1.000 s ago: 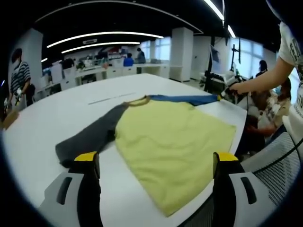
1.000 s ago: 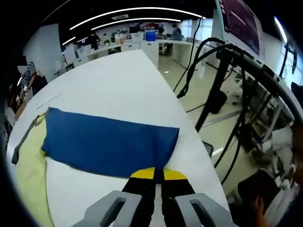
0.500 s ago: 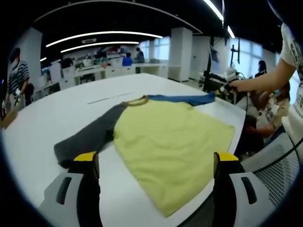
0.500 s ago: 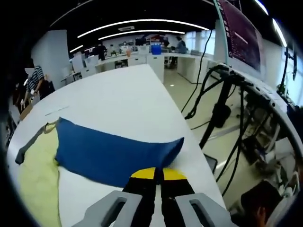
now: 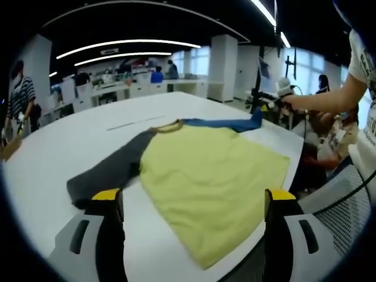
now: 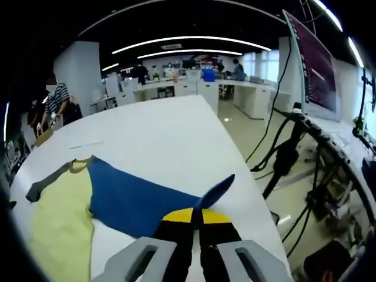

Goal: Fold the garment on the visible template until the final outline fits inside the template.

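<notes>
A: Blue cotton, the right sleeve of the yellow-bodied raglan shirt (image 5: 211, 176), is pinched at its cuff between your right gripper's (image 6: 195, 218) jaws, which are closed tight on it. A second ago that blue sleeve (image 6: 141, 197) lay flat on the white bench (image 5: 53, 158); now its cuff end stands up off the surface in a peak.

B: So what does that tell you about the fold?

A: You've begun the first sleeve fold, I'd judge. The cuff is airborne and can be carried inward over the yellow body.

B: And your left gripper (image 5: 194, 202)?

A: Its jaws stand wide apart with nothing between them, hanging just short of the grey sleeve (image 5: 108, 173) and the near hem.

B: What does each view give you?

A: The left gripper view shows the whole shirt spread on the bench, grey sleeve nearest, and your arm reaching out to the lifted blue cuff. The right gripper view shows the pinch itself and the bench edge close beside it. I can't make out a template outline in either.
</notes>
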